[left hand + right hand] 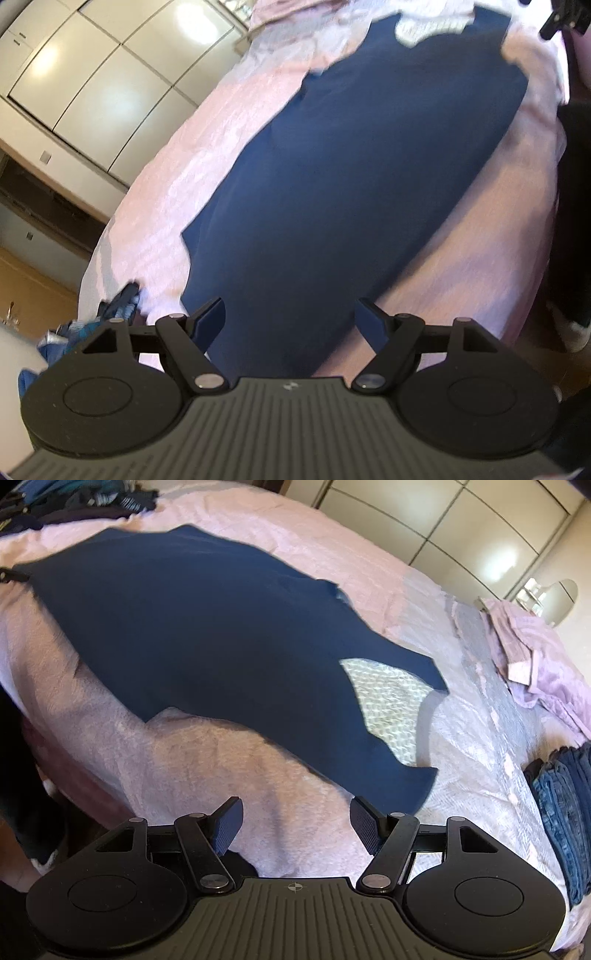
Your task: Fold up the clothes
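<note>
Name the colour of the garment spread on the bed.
Dark navy garment, clearest in the right wrist view.

A home bedroom

A wide bed with a crinkled pale pink bedspread [229, 760] fills both views, glossy cream built-in wardrobe doors [92, 85] line the wall, and stacked folded blue denim jeans [565, 812] and a crumpled lilac cloth [535, 657] lie on the bed.

A navy garment [192, 635] lies spread flat on a pink bedspread [229, 771]. The right gripper [295, 823] hovers above the bedspread, fingers apart and empty. Folded jeans [565, 812] sit far right.
</note>
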Demonstrator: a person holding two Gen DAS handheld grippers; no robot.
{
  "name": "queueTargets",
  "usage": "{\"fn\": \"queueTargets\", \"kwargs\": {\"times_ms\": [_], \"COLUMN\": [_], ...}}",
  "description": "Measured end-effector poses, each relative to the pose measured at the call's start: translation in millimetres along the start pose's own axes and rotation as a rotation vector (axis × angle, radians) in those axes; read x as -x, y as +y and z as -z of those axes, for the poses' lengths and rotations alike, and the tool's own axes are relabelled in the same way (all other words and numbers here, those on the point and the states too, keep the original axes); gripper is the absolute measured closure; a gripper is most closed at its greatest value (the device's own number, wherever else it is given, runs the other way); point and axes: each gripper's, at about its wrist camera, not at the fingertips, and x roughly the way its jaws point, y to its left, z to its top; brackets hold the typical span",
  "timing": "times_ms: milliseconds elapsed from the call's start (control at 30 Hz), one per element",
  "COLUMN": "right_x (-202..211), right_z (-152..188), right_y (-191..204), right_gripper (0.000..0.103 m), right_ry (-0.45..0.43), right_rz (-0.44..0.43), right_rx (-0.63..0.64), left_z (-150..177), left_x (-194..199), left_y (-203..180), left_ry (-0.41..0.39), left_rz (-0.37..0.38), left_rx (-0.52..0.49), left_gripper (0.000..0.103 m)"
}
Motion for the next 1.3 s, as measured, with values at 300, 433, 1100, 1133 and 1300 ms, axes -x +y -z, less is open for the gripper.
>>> {"fn": "queueTargets", "kwargs": {"times_ms": [300, 433, 1100, 1133, 1300], "right_x": [10, 11, -41, -46, -71], "right_z": [18, 19, 10, 7, -7], "right_y": [-98, -121, -247, -254, -274], "right_gripper": [0.037, 0.036, 0.037, 0.037, 0.037], "right_ry": [-0.034, -0.008, -0.082, -0.085, -0.104], "right_rz": [0.006, 0.039, -0.071, -0.084, -0.162], "right_rx": [-0.297, -0.274, -0.409, -0.417, -0.426], "left_z": [-114, -165, -325, -328, -329], "left_x": [26, 30, -27, -34, -60], "left_y": [-63, -102, -280, -289, -295], "left_ry": [-0.245, -0.324, -0.367, -0.364, -0.338], "left_rz": [0.186, 0.268, 0.250, 0.237, 0.223], "left_rx": [-0.052, -0.081, -0.127, -0.145, -0.116], "left_gripper": [0.028, 0.028, 0.054, 0.056, 0.076]}}
